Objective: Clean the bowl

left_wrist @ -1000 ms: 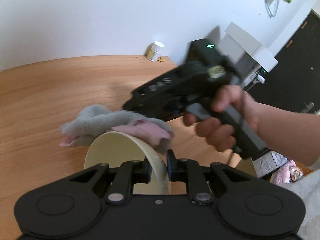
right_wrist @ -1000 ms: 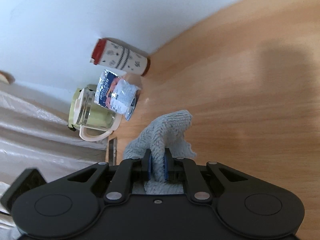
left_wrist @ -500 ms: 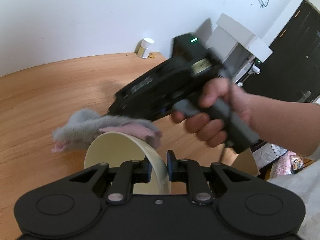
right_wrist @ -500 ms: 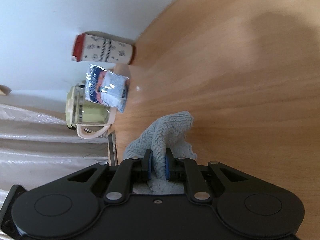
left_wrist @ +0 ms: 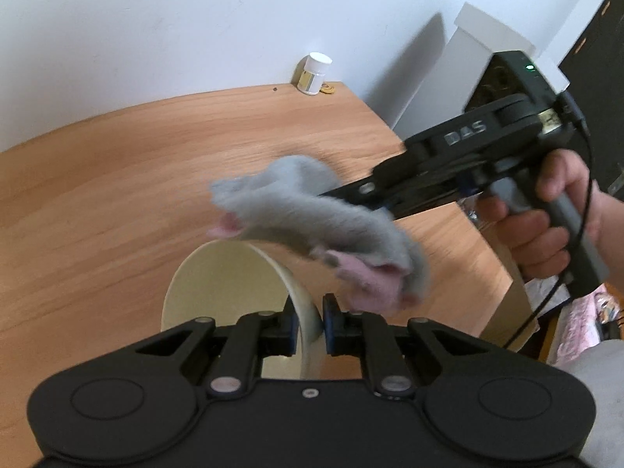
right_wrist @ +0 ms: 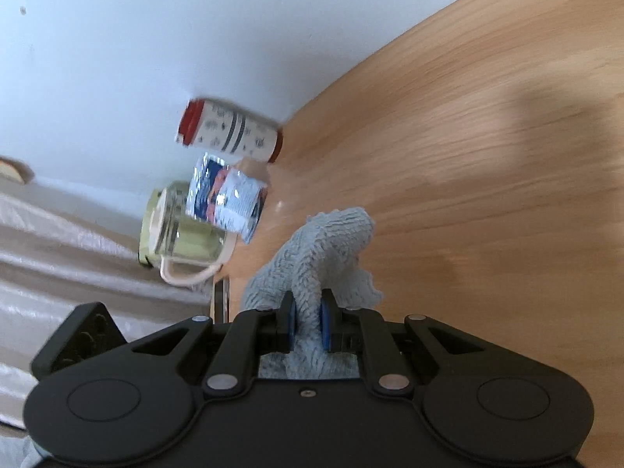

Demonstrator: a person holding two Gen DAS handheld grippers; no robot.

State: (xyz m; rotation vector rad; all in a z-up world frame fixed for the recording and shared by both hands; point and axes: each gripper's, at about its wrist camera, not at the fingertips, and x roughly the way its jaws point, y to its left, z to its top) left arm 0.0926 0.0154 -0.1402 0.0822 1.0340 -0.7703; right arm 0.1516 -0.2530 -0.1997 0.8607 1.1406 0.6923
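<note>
One bowl point(left_wrist: 230, 284), one grey-and-pink cloth point(left_wrist: 312, 218), two grippers point(left_wrist: 308, 321) point(right_wrist: 306, 318), one hand point(left_wrist: 546, 218), one small white-capped jar point(left_wrist: 314, 74), one patterned canister point(right_wrist: 230, 130), one glass jug point(right_wrist: 183, 230), one foil packet point(right_wrist: 226, 199).

Fluffy terry cloth point(left_wrist: 312, 214), smooth matt bowl point(left_wrist: 226, 280), grained wooden table point(left_wrist: 117, 179).

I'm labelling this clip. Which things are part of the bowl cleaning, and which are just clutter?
In use:
bowl, rim clamped in left gripper
cloth, clamped in right gripper

Clutter:
white jar
red-capped canister
foil packet
glass jug
</note>
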